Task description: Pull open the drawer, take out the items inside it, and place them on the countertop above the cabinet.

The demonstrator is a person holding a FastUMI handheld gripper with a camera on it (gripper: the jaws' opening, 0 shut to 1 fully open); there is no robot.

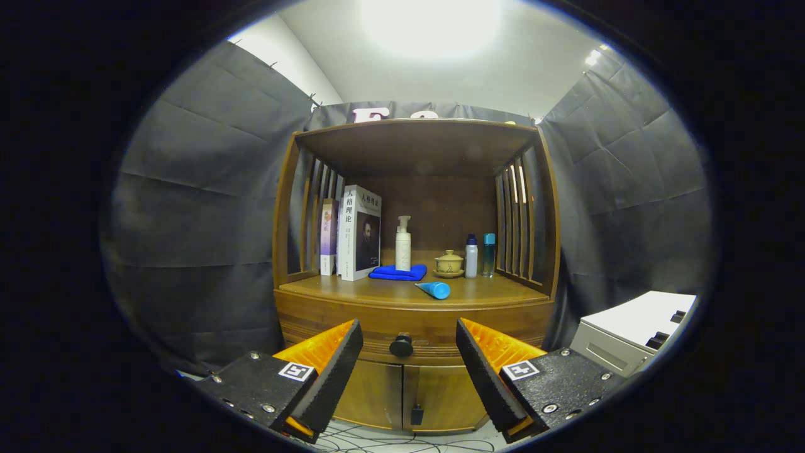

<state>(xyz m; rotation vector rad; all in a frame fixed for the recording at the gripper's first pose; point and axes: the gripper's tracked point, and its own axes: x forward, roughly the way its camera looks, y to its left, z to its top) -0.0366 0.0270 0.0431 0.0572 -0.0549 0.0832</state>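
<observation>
A wooden cabinet (415, 327) stands straight ahead. Its drawer front (377, 330) is closed, with a round black knob (401, 345) in the middle. My gripper (409, 343) is open, and the knob sits in the gap between the fingertips, a little beyond them. Nothing is held. The countertop (490, 290) above the drawer carries a blue tube (434, 289) lying on its side near the front edge. The drawer's inside is hidden.
On the countertop stand two books (358, 233), a white pump bottle (403, 244) on a folded blue cloth (398, 272), a lidded tan cup (449, 263) and two small bottles (479, 255). A white box (635, 330) sits at the right. Cables lie on the floor (390, 443).
</observation>
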